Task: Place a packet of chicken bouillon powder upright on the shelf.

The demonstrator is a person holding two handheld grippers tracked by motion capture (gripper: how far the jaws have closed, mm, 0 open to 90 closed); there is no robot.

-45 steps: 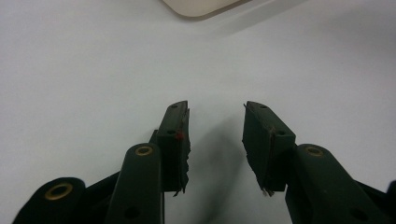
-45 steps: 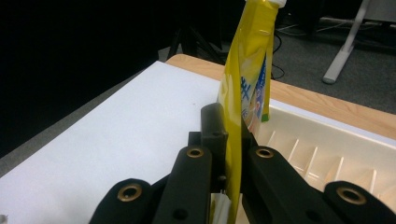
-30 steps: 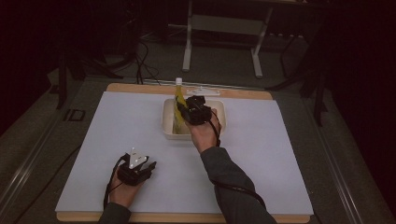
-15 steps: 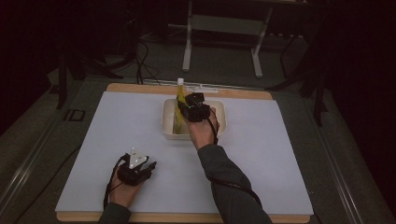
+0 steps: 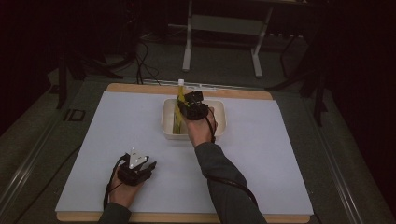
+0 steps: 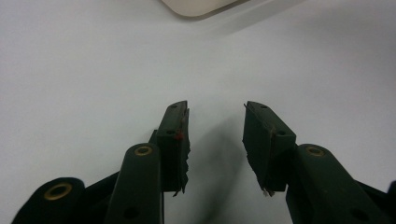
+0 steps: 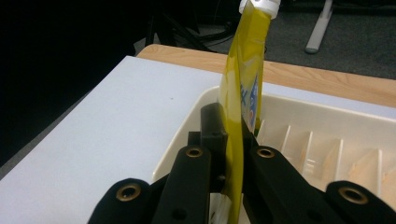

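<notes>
A yellow pouch (image 7: 240,107) is standing upright over the left end of a cream plastic bin (image 5: 170,122), pinched flat between the black jaws of the right gripper (image 7: 233,140), which are pressing on it from both sides. The pouch is a soft, glossy, flexible pack, thin where the jaws are squeezing it and narrowing upward to a white screw cap (image 7: 259,4) at the top; some blue and white print is showing on its right face, too partly seen to read. In the high view the pouch (image 5: 180,105) is rising as a slim yellow strip just left of the right gripper (image 5: 187,108), its cap pointing toward the far edge of the table. The bin is a smooth, rounded-cornered rectangular tub with thin upright ribs (image 7: 308,144) lining its inner wall. It is sitting on a matte, pale sheet (image 5: 116,130) that is covering most of a wooden tabletop (image 5: 140,87), whose light brown edge is showing along the far side. Near the front left of the sheet, well apart from the bin, the left gripper (image 5: 148,168) is resting low in the person's hand with a grey three-cornered plate on top. In its own view the left gripper (image 6: 215,135) is holding its jaws apart over the bare sheet with nothing between them, their pads looking worn and ragged at the edges.
</notes>
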